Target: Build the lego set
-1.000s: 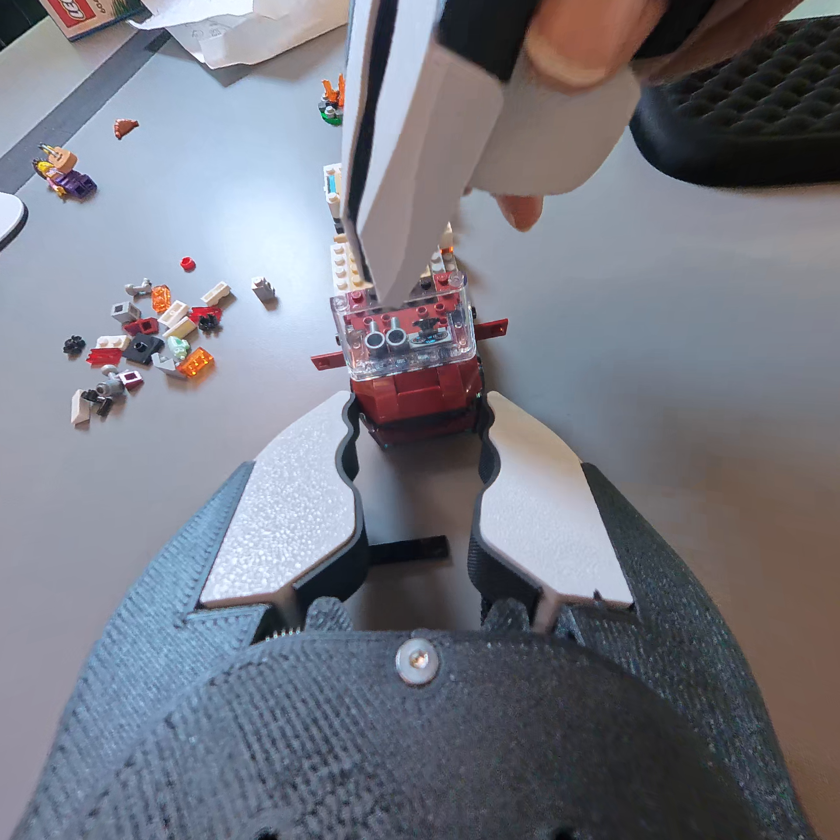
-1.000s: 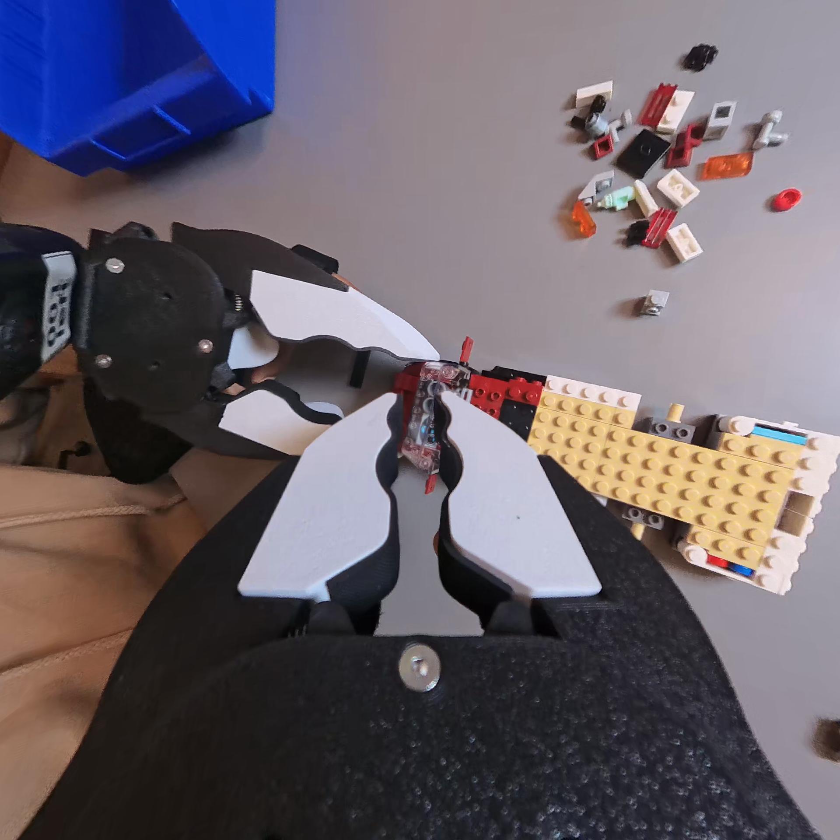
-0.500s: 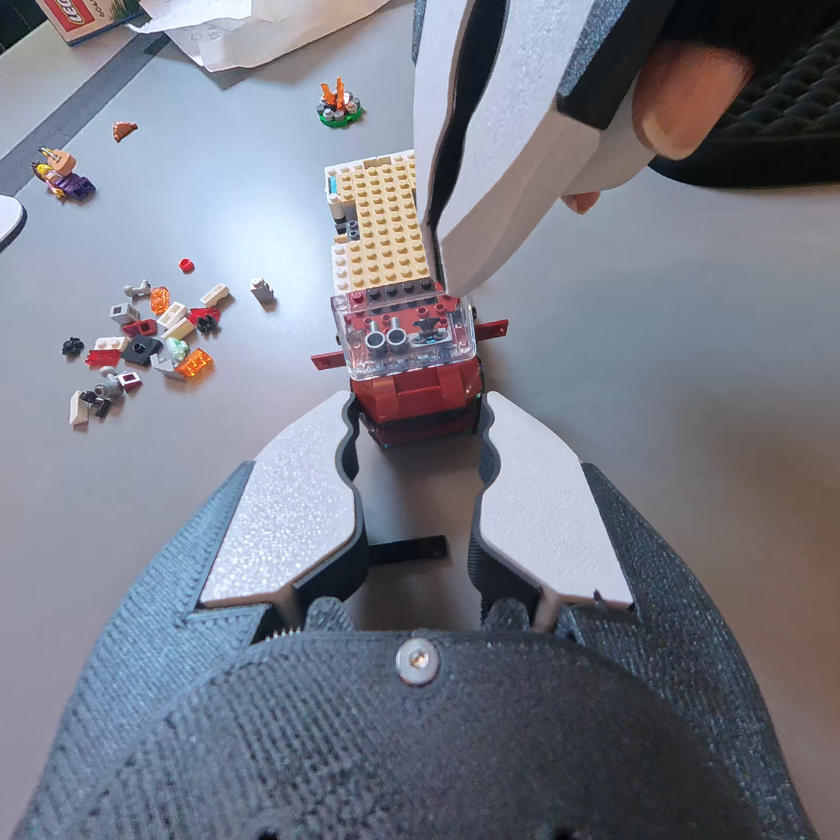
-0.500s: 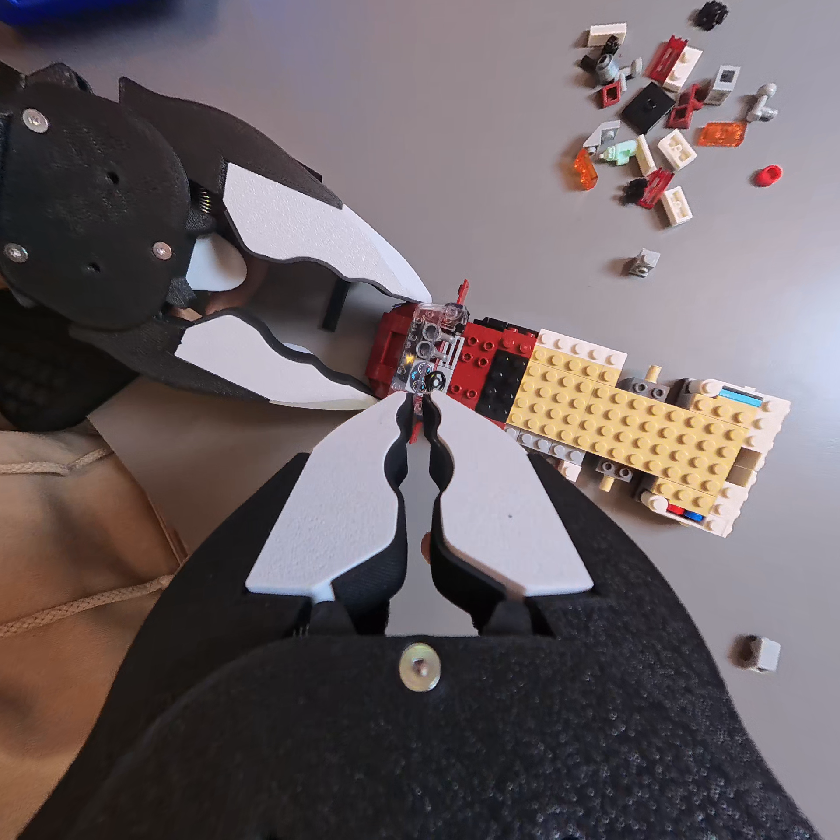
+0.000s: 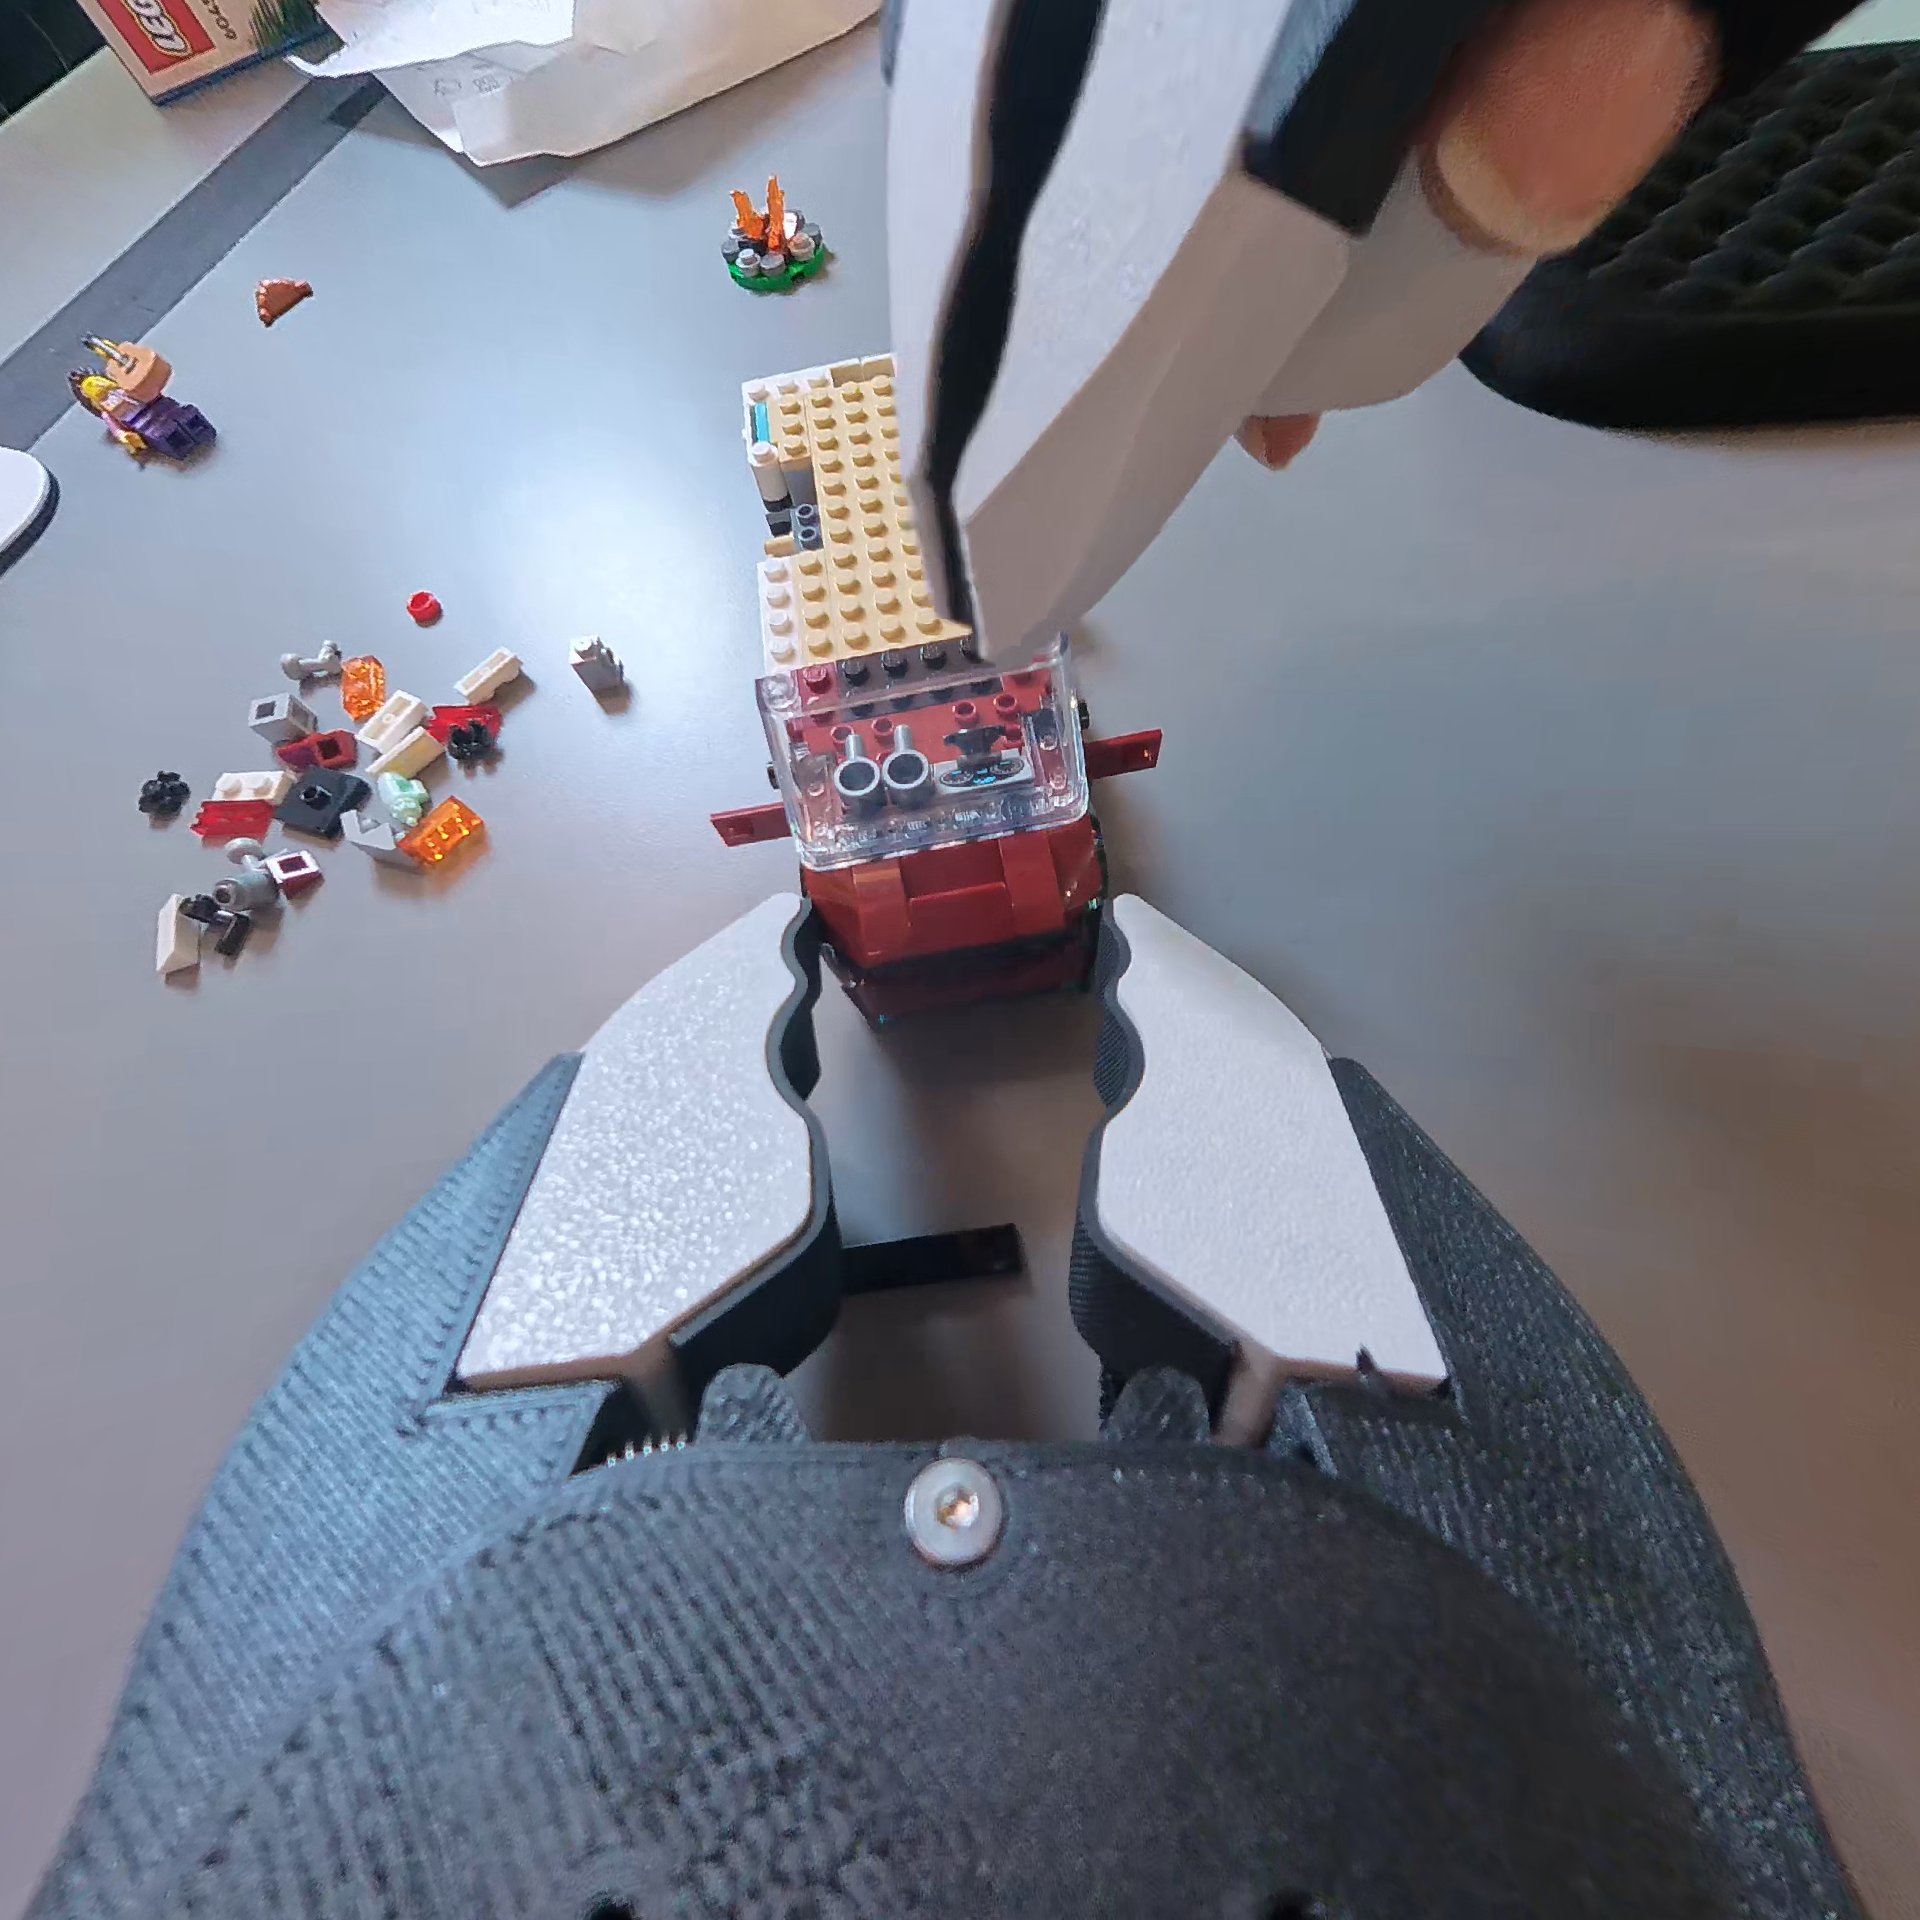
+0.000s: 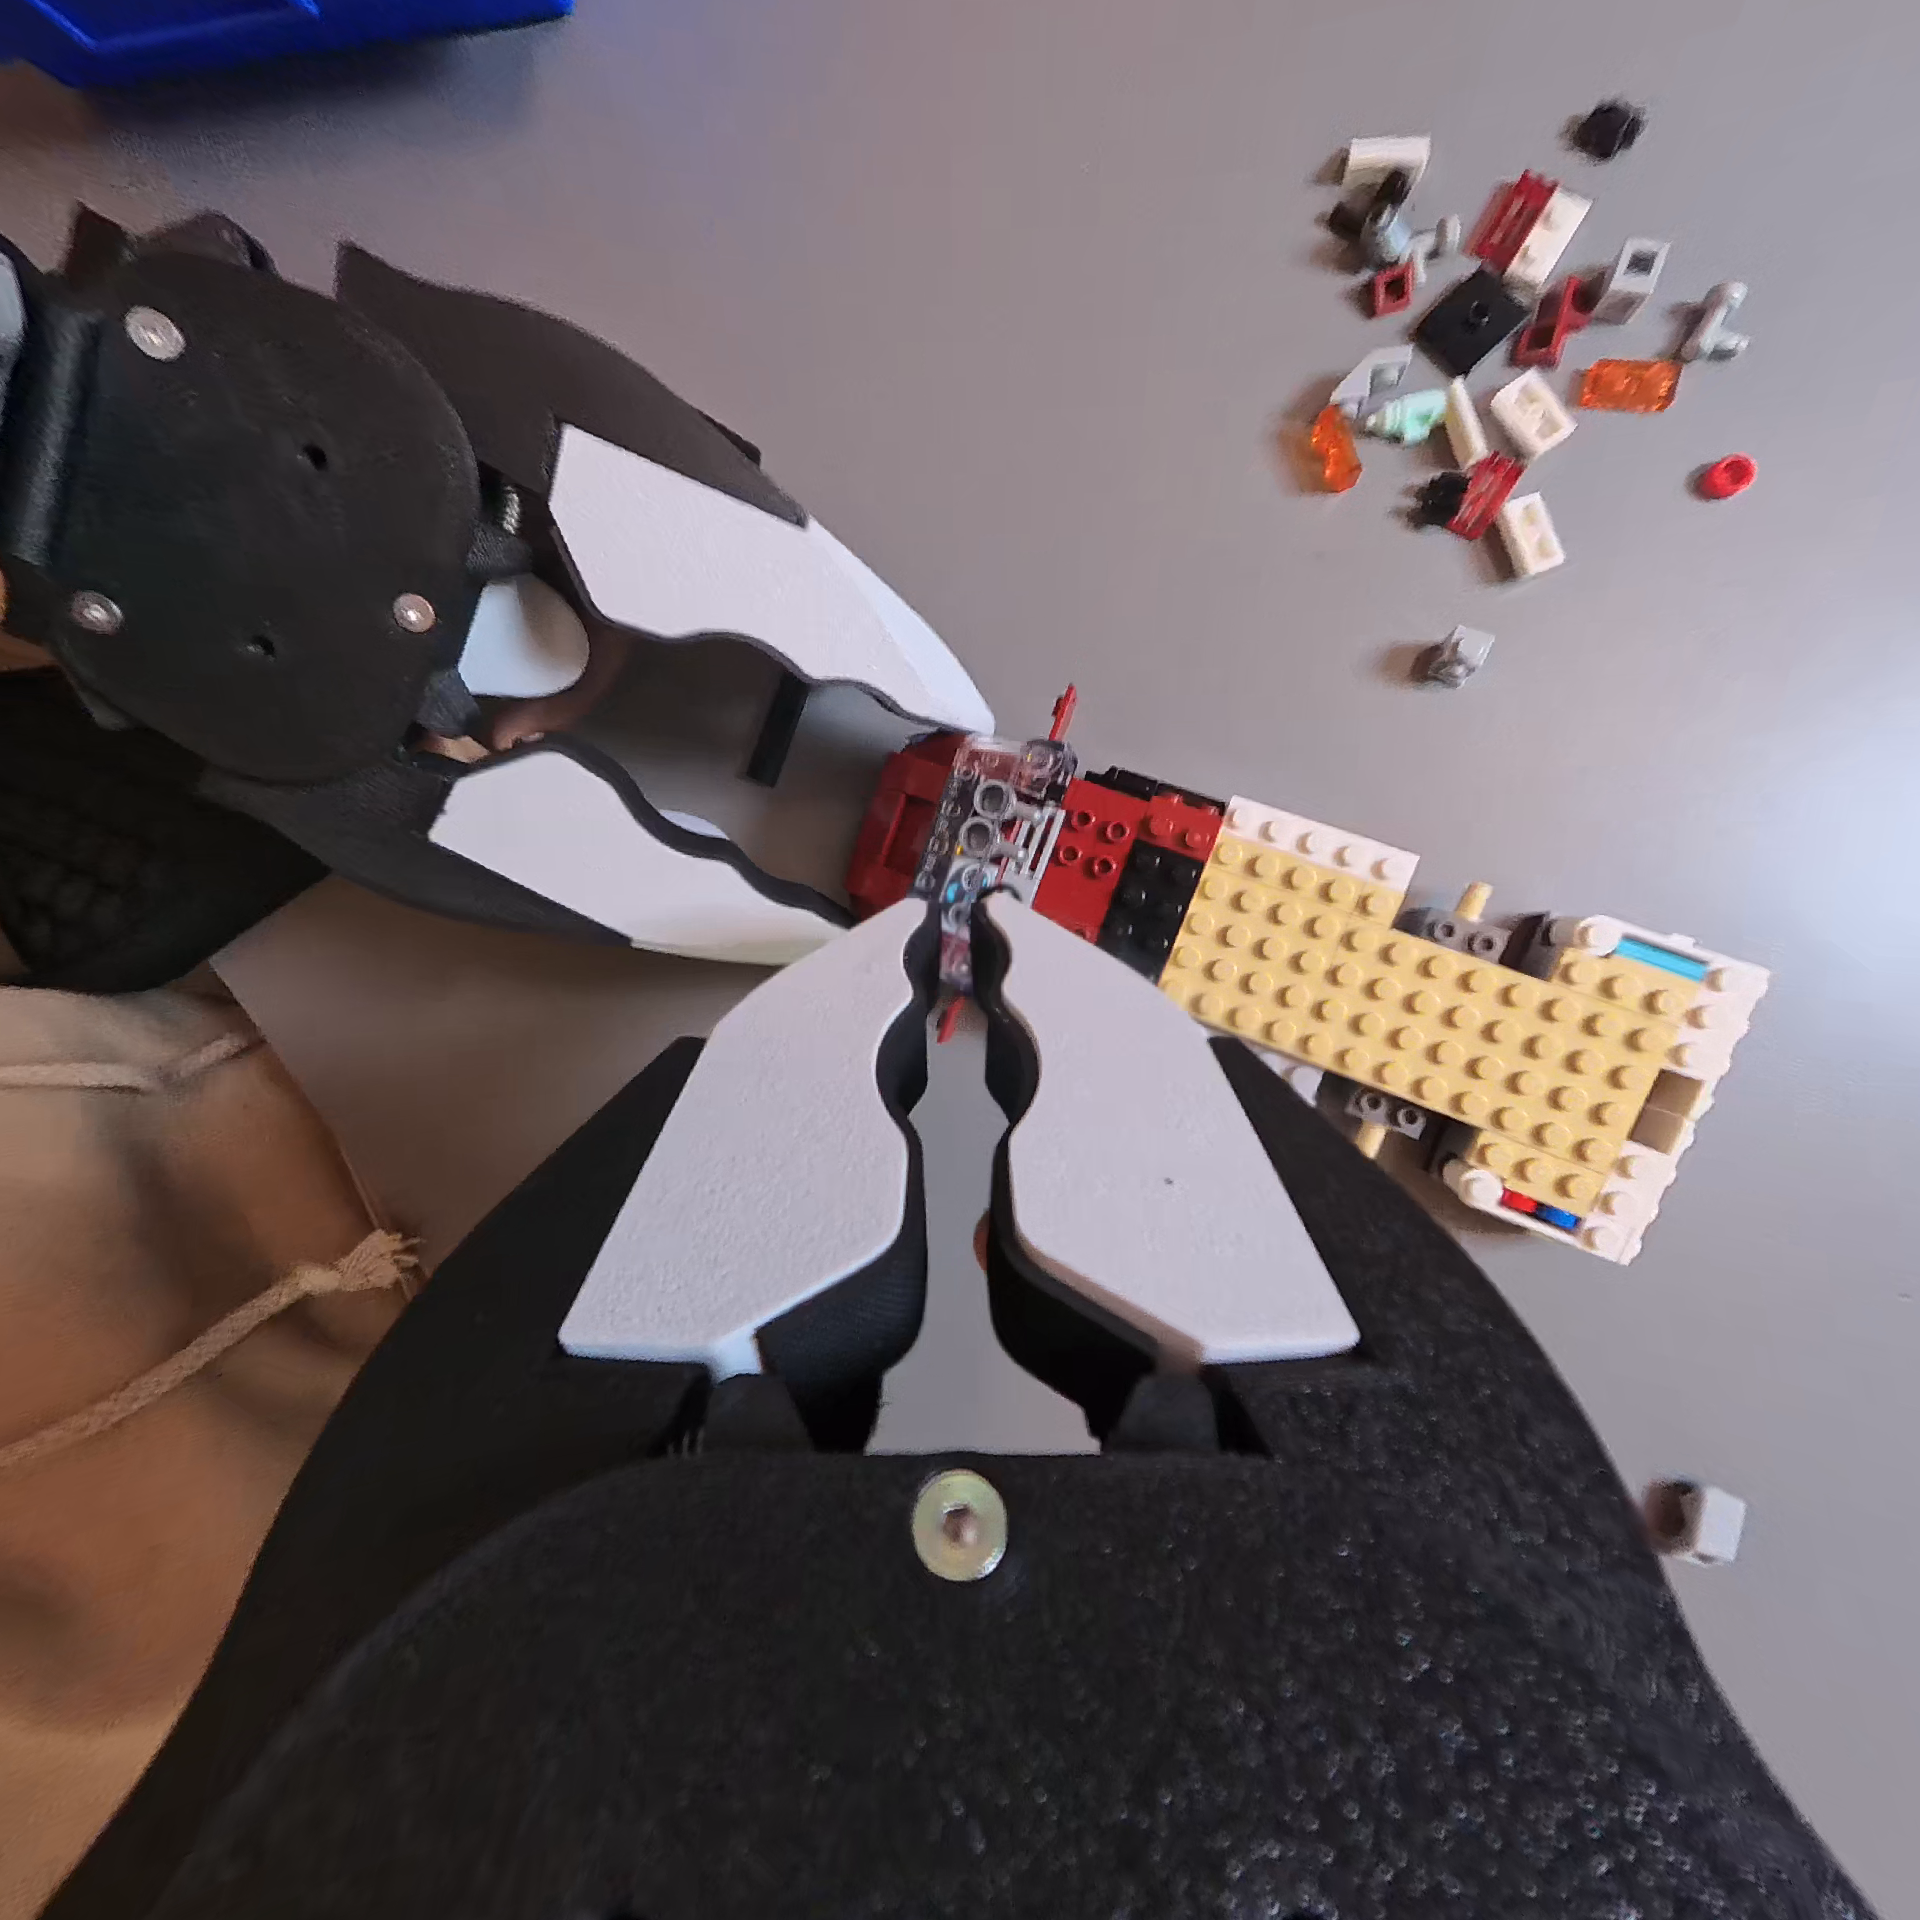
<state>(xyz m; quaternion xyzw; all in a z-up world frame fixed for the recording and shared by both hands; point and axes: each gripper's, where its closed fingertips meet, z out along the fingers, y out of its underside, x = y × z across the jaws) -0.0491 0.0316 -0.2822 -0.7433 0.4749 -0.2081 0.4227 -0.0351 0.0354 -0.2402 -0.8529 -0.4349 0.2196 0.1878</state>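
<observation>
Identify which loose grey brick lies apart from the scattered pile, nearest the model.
The small grey brick lying alone between the pile of loose pieces and the brick model; the other grey ones sit within the pile.

Left gripper (image 5: 951,940) level, fingers spread wide. Right gripper (image 6: 961,914) angled down from above, fingers nearly together.

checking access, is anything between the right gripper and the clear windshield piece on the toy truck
Nothing visible. The right gripper, jaws nearly shut, is already at the clear windshield of the toy truck; the left gripper clamps the truck's red nose.
</observation>
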